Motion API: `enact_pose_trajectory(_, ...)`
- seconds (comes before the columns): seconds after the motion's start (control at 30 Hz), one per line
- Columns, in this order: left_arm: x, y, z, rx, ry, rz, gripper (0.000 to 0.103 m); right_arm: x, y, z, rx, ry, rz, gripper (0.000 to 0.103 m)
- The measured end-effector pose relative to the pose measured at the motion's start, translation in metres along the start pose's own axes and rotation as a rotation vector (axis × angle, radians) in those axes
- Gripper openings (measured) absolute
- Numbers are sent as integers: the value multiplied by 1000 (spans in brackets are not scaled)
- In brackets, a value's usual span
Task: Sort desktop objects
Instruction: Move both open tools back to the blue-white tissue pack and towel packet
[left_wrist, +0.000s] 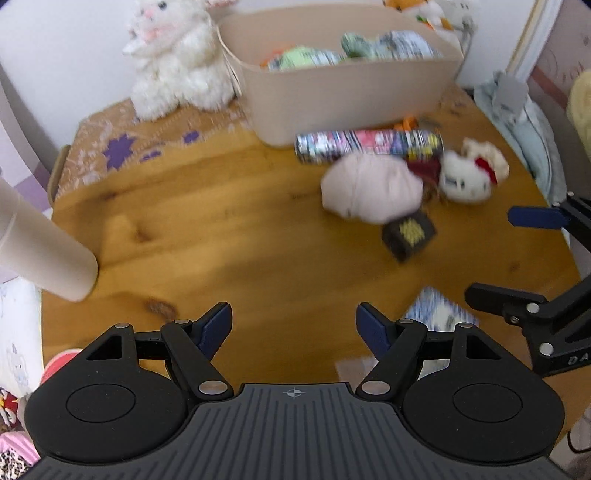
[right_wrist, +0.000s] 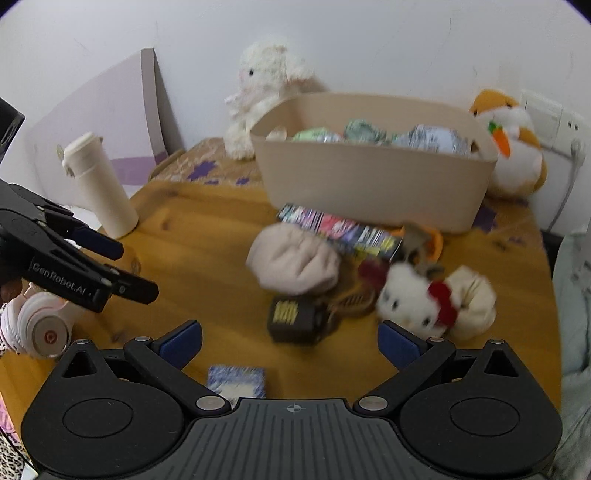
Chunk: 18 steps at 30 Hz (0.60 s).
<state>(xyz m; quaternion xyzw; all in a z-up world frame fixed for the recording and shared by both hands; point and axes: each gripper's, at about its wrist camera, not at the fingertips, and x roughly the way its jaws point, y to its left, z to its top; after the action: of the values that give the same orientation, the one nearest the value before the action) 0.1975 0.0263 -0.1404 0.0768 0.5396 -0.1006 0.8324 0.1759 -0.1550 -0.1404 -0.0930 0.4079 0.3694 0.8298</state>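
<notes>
On the wooden table (left_wrist: 221, 229) lies a blurred heap: a patterned tube (left_wrist: 369, 144) (right_wrist: 340, 229), a pinkish cloth bundle (left_wrist: 369, 188) (right_wrist: 295, 262), a white cat plush with a red bow (left_wrist: 465, 177) (right_wrist: 413, 299), a small dark box with a yellow label (left_wrist: 408, 234) (right_wrist: 295, 317) and a blue-white packet (left_wrist: 439, 310) (right_wrist: 236, 380). Behind them stands a beige bin (left_wrist: 351, 96) (right_wrist: 369, 184) holding several items. My left gripper (left_wrist: 293, 317) (right_wrist: 136, 271) is open over bare wood, nothing between its fingers. My right gripper (right_wrist: 290, 332) (left_wrist: 495, 254) is open and empty, near the dark box and packet.
A cream bottle (left_wrist: 40, 251) (right_wrist: 99, 184) stands at the table's left edge. A white rabbit plush (left_wrist: 177, 55) (right_wrist: 266, 92) sits left of the bin, an orange plush (right_wrist: 513, 147) to its right. Pink headphones (right_wrist: 40, 325) lie at the near left. A wall runs behind.
</notes>
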Motion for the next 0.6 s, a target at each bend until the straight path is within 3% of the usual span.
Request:
enact_pose_trajectory(0.33,19,-11,-31,40,82,-31,75,21,18,-24,-12,84,20,98)
enact_pose_trajectory(0.6,33,-24,-41,87,126,-77,75,37,19,-29,-8,152,28,81)
